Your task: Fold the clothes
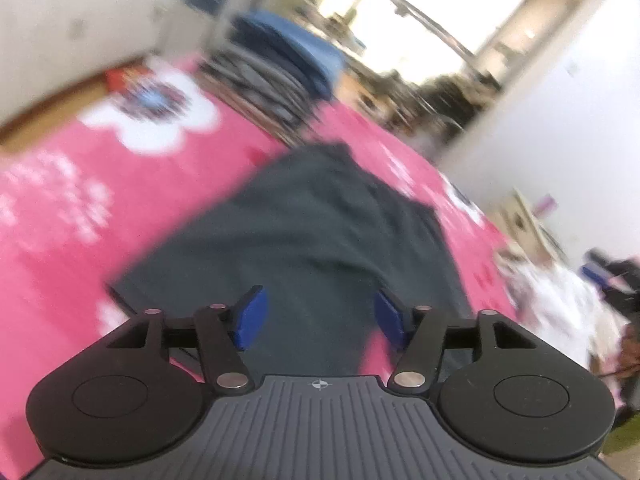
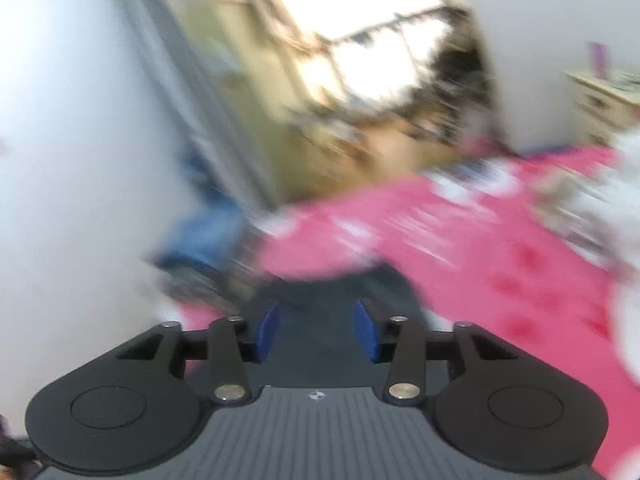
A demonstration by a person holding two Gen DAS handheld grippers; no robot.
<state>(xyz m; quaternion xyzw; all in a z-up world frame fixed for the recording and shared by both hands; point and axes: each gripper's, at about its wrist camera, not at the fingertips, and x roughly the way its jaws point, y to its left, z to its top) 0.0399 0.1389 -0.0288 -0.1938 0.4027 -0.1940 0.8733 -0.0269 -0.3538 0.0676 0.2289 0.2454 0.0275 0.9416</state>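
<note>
Left tongs: we see the left gripper (image 1: 318, 316) with its blue pads (image 1: 251, 318) standing well apart, nothing between them, nothing touched.
Right tongs: our right gripper (image 2: 316, 330) has its blue pads (image 2: 269, 330) parted somewhat less, and nothing is pinched between them.
Garment: the dark grey-green cloth garment (image 1: 304, 232) lies spread on the bright pink bedcover with white flower prints (image 1: 72, 184), just beyond the left tongs; in the right wrist view only a dark edge (image 2: 340, 284) shows past the pads.
Far left: we make out a blurred stack of blue and grey folded clothes (image 1: 280, 68) at the cover's far edge.
Far right: a blurred white heap (image 1: 560, 292).
</note>
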